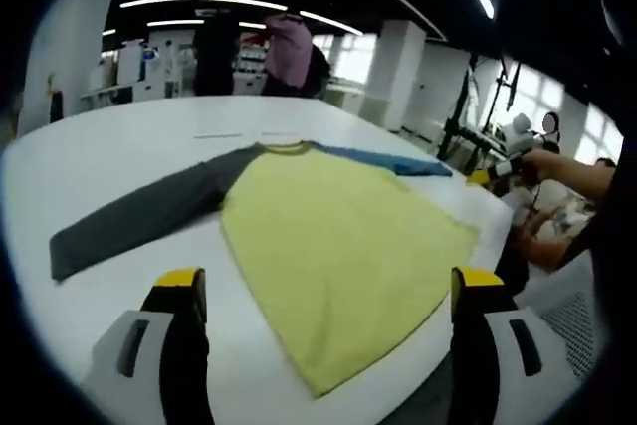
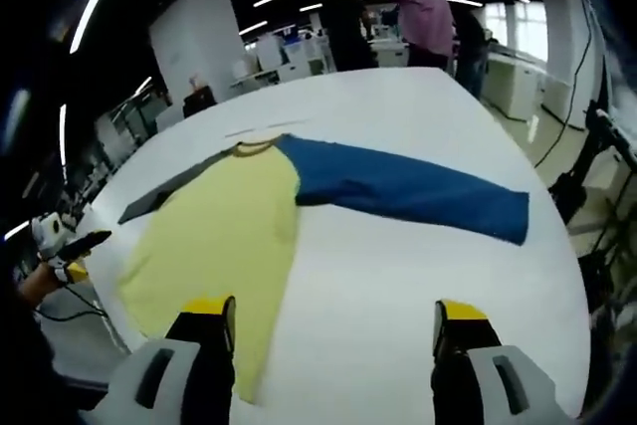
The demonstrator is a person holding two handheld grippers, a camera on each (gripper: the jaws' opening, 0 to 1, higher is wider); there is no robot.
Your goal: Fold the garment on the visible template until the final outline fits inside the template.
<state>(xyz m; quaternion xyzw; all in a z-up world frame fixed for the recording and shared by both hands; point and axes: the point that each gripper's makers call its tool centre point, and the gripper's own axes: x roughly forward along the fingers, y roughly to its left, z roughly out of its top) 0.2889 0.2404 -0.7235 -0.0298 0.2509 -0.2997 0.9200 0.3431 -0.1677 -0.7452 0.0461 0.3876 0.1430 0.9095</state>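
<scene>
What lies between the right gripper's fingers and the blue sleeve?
In the right gripper view, bare white table lies between the right gripper and the blue sleeve; nothing else sits there.

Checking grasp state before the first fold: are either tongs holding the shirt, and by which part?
Nothing held. Left tongs and right tongs are both open above the table; the shirt lies flat, both sleeves spread.

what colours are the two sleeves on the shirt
One sleeve is blue, seen best in the right gripper view; the other sleeve is dark grey, clearest in the left gripper view.
</scene>
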